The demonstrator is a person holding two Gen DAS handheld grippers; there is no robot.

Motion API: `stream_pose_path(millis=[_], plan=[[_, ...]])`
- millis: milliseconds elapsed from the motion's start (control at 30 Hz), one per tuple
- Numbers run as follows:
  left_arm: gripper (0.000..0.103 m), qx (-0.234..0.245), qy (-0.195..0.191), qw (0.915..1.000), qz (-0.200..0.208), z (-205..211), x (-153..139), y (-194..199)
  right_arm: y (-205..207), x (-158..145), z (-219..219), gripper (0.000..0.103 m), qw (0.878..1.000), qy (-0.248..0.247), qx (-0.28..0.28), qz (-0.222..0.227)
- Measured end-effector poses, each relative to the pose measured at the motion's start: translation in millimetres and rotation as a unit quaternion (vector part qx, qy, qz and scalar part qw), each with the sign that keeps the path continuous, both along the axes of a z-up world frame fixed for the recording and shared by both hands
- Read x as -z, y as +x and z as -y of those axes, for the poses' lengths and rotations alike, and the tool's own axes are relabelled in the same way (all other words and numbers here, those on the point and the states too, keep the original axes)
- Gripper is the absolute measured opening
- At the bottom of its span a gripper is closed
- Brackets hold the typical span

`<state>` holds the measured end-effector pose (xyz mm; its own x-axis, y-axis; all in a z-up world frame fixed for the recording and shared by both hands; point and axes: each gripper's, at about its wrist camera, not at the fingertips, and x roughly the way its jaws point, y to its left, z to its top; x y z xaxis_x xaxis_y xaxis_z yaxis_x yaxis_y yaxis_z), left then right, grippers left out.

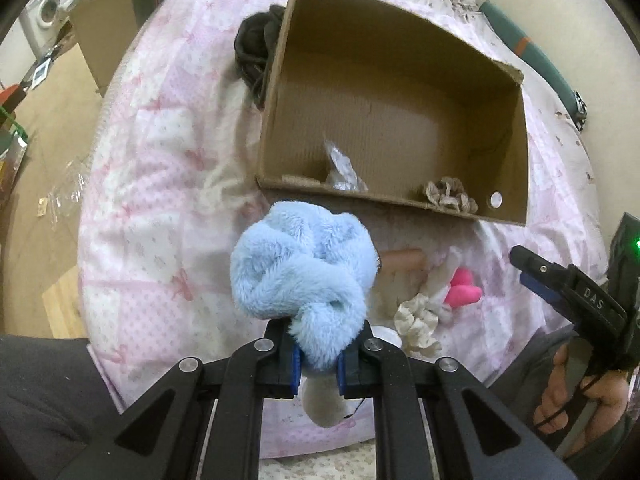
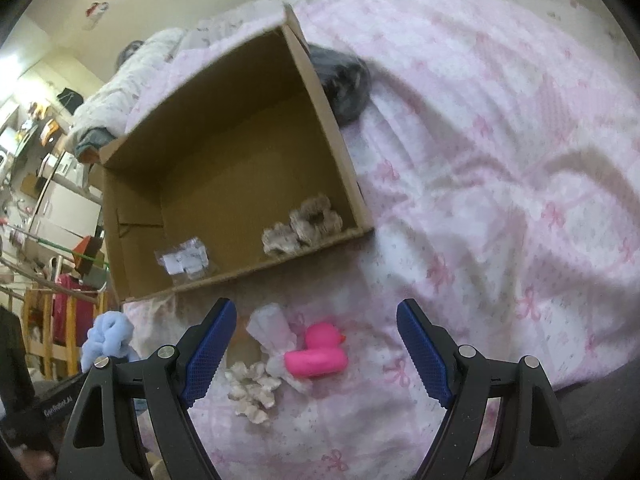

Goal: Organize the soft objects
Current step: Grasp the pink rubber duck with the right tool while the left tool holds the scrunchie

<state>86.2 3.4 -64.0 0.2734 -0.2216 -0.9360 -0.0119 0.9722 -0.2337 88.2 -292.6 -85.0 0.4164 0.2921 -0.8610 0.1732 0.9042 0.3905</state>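
Your left gripper clamps the fluffy light-blue plush bundle, held at 12 o'clock from its fingers, just short of the open brown cardboard box on the pink patterned bed. Your right gripper gapes wide above the pink rubber duck.

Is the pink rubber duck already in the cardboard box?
No, the pink rubber duck lies on the bedspread outside the cardboard box.
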Motion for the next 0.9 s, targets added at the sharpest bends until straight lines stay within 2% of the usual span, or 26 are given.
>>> stream_pose_path(millis=[133, 167, 200, 267, 533, 667, 733, 767, 900], plan=[[0.012, 0.006, -0.01, 0.9999, -0.007, 5.3, 10.6, 1.5, 3.8, 19.2, -1.6, 0.085, 0.999, 0.027, -0.006, -0.045], [0.012, 0.006, -0.013, 0.9999, -0.006, 5.4, 10.8, 1.8, 3.7, 22.2, -0.8, 0.077, 0.998, 0.037, -0.006, -0.05], [0.012, 0.005, -0.016, 0.9998, -0.006, 5.6, 10.9, 2.9, 4.3, 25.7, -1.1, 0.075, 0.997, 0.048, -0.007, -0.057], [0.012, 0.002, -0.025, 0.9997, -0.008, 5.1, 12.6, 5.0, 4.8, 33.5, -3.5, 0.075, 0.995, 0.062, -0.011, -0.074], [0.012, -0.01, -0.042, 0.9988, -0.021, 3.0, 19.2, 12.5, 6.7, 65.0, -19.0, 0.075, 0.988, 0.063, -0.03, -0.138], [0.012, -0.007, -0.036, 0.9991, -0.021, 5.5, 20.6, 14.0, 7.9, 71.0, -31.0, 0.075, 0.986, 0.056, -0.051, -0.148], [0.012, -0.006, -0.032, 0.9992, -0.021, 6.7, 21.2, 14.1, 8.7, 69.7, -35.5, 0.066, 0.987, 0.048, -0.056, -0.144], [0.012, -0.006, -0.031, 0.9993, -0.021, 6.7, 21.6, 14.0, 8.8, 69.6, -36.8, 0.053, 0.987, 0.045, -0.058, -0.144], [0.012, -0.009, -0.026, 0.9994, -0.022, 5.8, 23.1, 13.4, 7.6, 64.5, -37.4, 0.052, 0.988, 0.048, -0.063, -0.129]])
